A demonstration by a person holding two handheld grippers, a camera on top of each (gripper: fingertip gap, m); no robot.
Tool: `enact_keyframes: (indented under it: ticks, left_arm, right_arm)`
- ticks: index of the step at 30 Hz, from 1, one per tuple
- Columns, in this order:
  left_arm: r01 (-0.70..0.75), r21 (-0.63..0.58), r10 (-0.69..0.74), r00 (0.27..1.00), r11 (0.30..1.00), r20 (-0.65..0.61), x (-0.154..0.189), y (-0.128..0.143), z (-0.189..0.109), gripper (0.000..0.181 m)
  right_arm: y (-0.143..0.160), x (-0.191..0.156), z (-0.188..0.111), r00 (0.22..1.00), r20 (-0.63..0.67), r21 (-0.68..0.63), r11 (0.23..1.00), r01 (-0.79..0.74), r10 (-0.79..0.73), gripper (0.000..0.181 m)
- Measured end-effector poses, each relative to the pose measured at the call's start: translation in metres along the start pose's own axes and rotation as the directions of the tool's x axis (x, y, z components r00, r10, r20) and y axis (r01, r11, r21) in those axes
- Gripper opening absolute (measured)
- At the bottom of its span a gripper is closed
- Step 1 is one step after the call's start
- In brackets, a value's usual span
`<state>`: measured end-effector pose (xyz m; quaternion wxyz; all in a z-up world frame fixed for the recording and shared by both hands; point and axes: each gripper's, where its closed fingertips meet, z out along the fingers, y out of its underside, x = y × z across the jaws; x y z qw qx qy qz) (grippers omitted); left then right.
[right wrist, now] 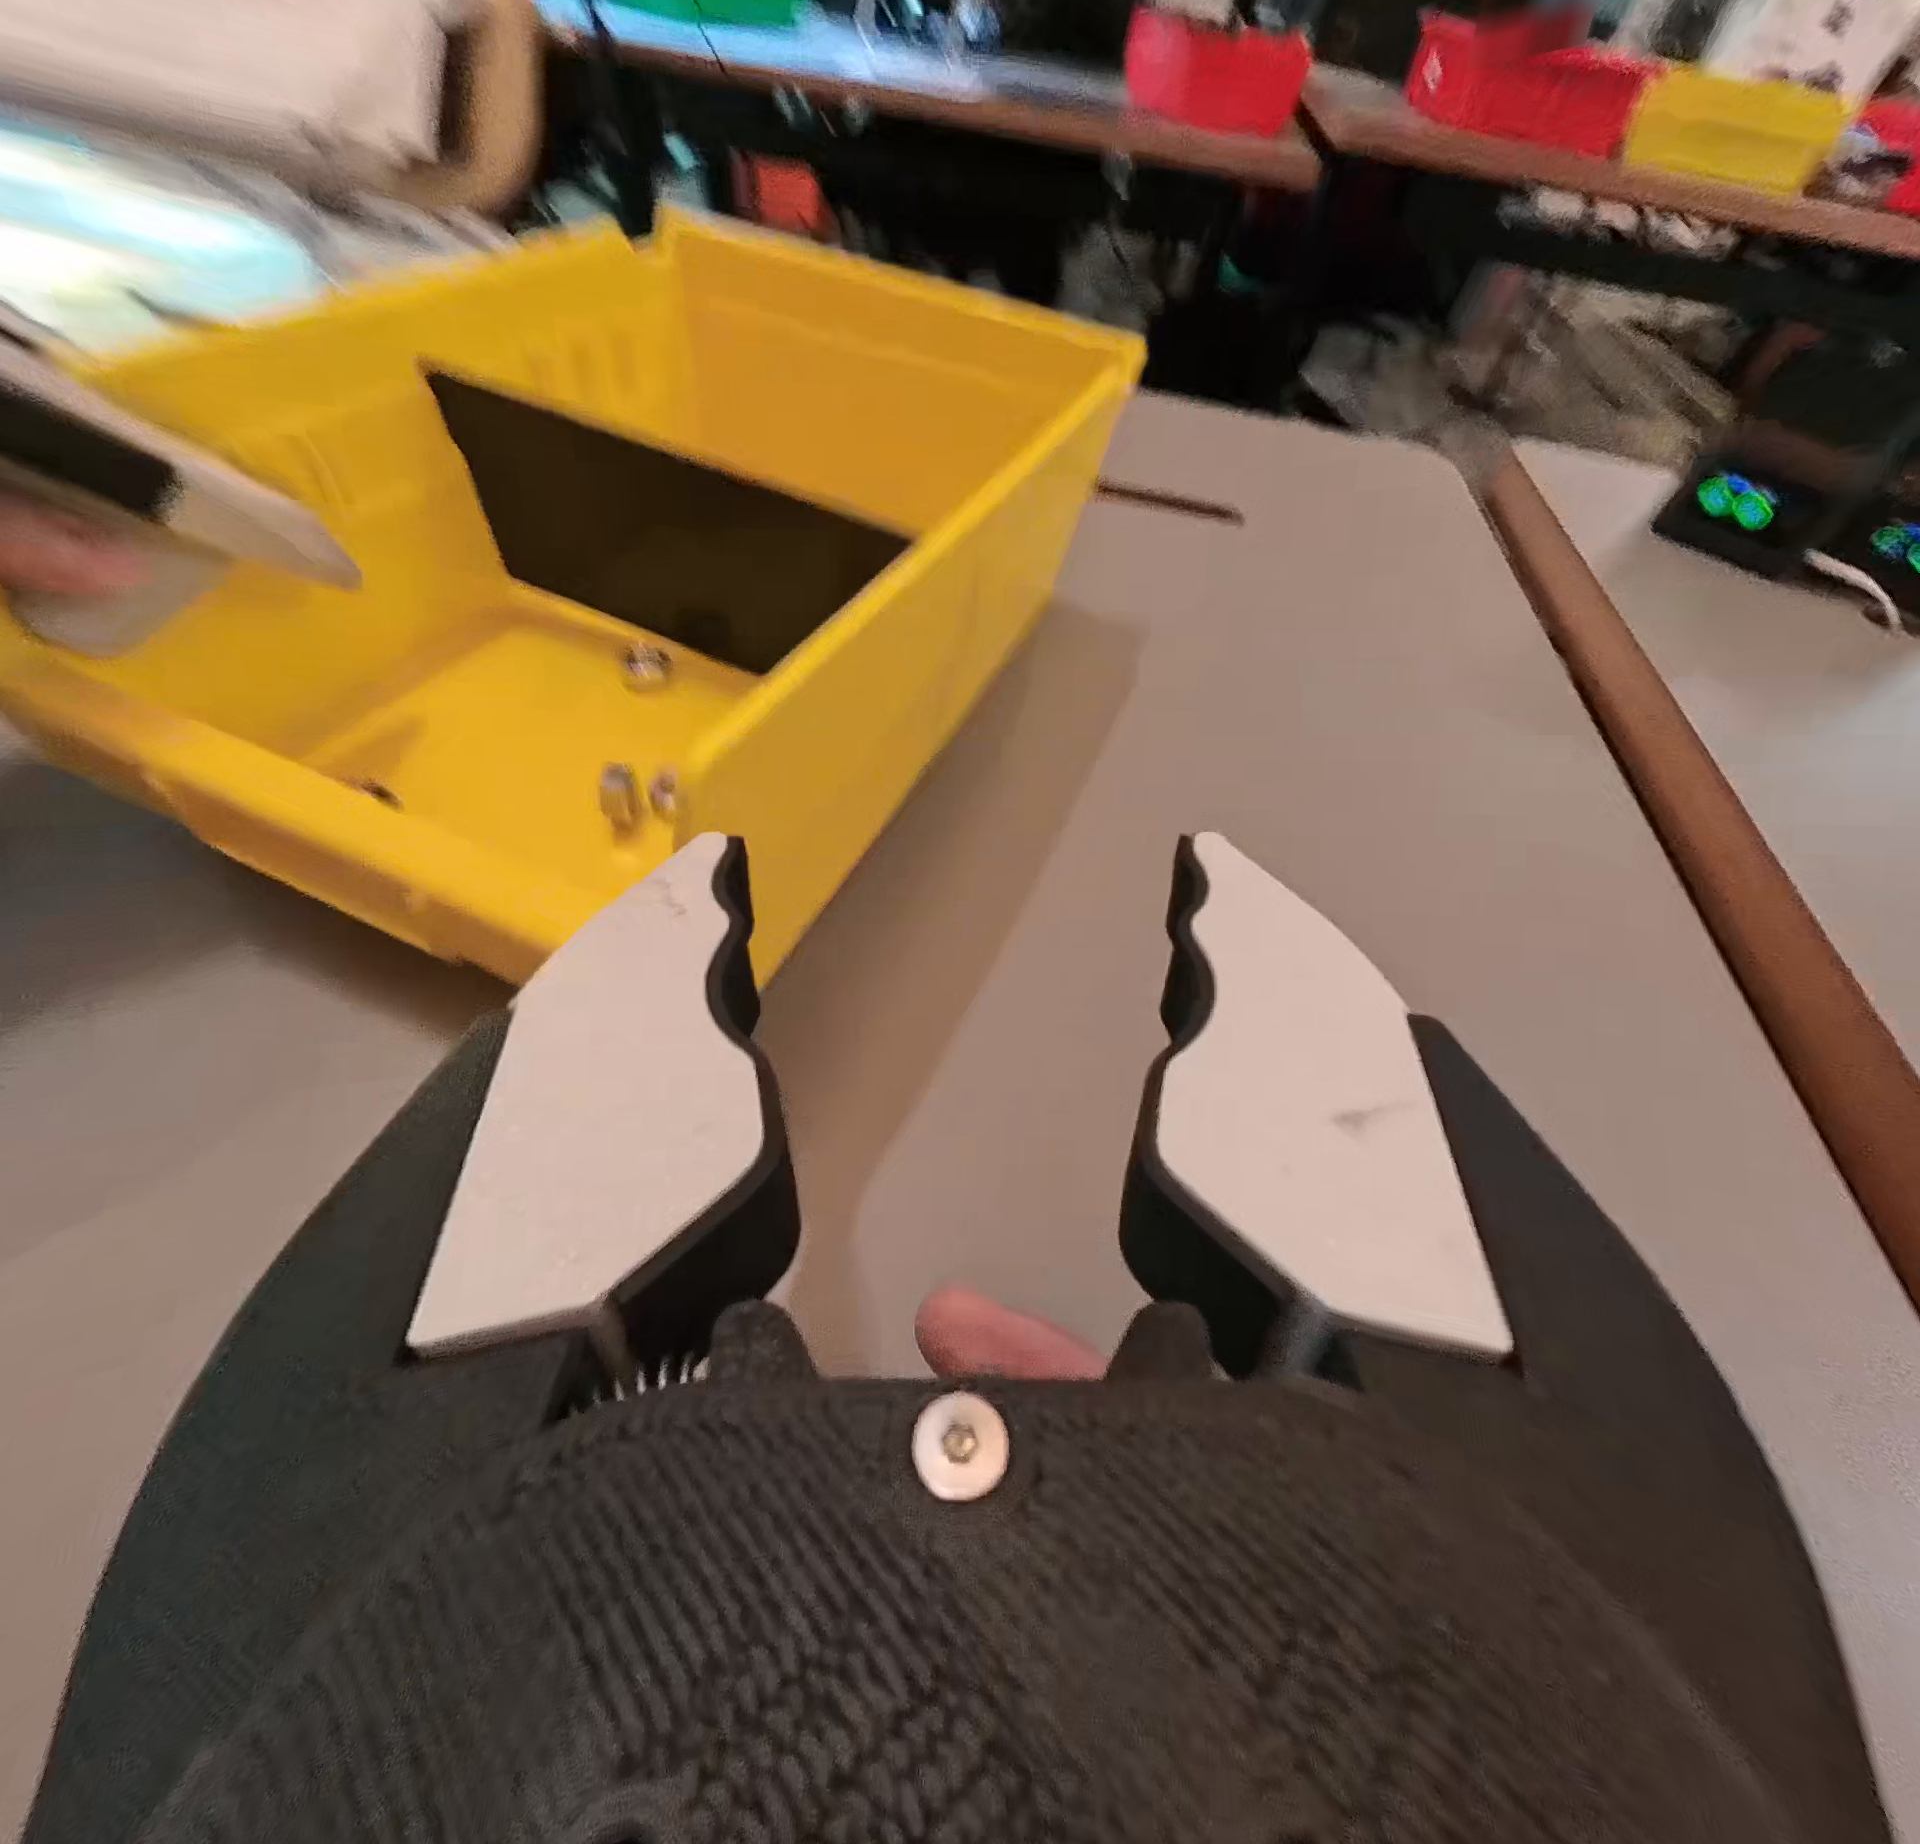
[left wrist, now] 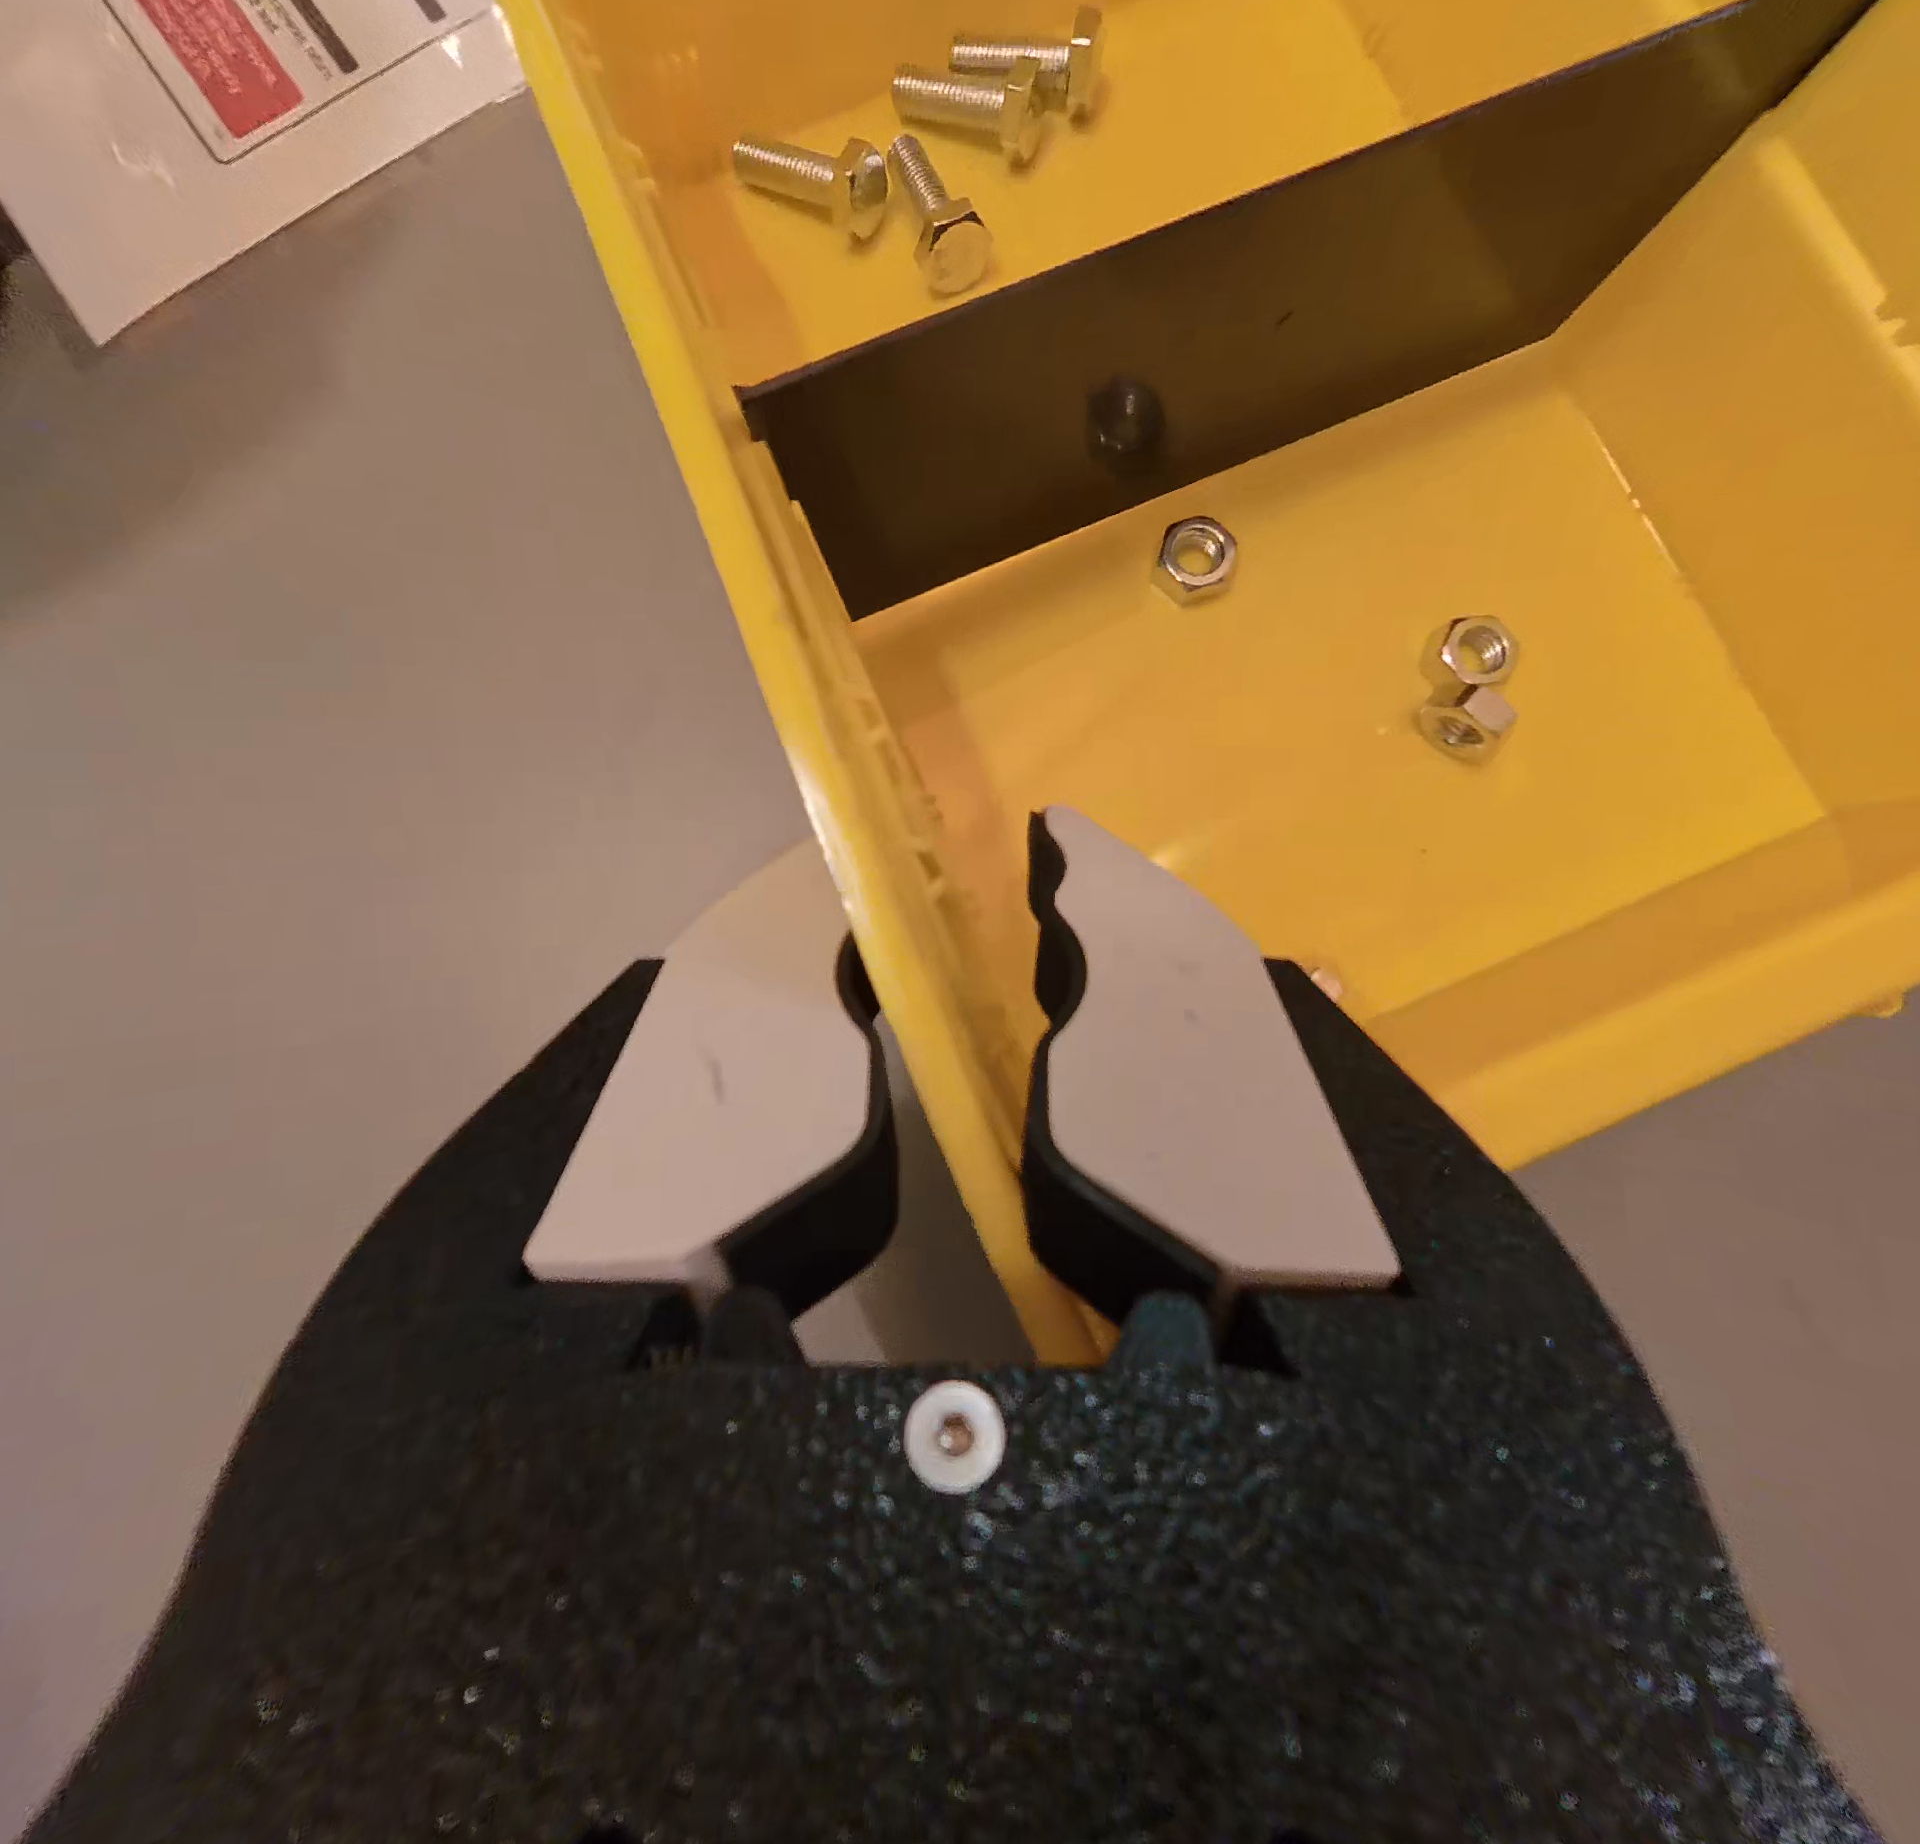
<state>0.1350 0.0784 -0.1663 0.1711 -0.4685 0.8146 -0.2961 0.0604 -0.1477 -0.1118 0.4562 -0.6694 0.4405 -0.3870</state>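
The left gripper [left wrist: 951, 901] is clamped on the side wall of a glossy yellow plastic bin [left wrist: 821, 755], one smooth grey finger outside the wall and the other inside, with their wavy black pads pressing the thin rim at the lower centre of the frame. A flat black divider [left wrist: 1299, 340] splits the bin. Beyond it, at upper centre, four threaded brass-coloured hex bolts [left wrist: 925, 142] lie loose; on the near side, at centre right, three small hex nuts [left wrist: 1460, 688] rest on the floor, two of them touching. A white printed sheet [left wrist: 208, 80] lies on the matte grey table [left wrist: 312, 755] at upper left.

The right gripper [right wrist: 961, 890] is spread wide and holds nothing, above the bare table just right of the bin's near corner. Blurred red bins [right wrist: 1216, 80] sit on shelving along the top.
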Motion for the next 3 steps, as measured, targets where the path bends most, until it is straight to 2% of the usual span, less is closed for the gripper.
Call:
enact_keyframes:
  ticks: [1,3]
  left_arm:
    - [-0.018,-0.004,0.018,1.000,1.000,-0.006,-0.003,0.007,-0.006,0.023]
    - [-0.043,-0.008,0.042,0.999,0.999,-0.033,-0.011,0.026,-0.021,0.023]
  right_arm:
    - [-0.013,-0.005,-0.006,0.999,0.042,0.055,0.998,-0.021,0.018,0.079]
    - [-0.033,-0.013,-0.016,0.995,0.088,0.135,0.990,-0.052,0.040,0.083]
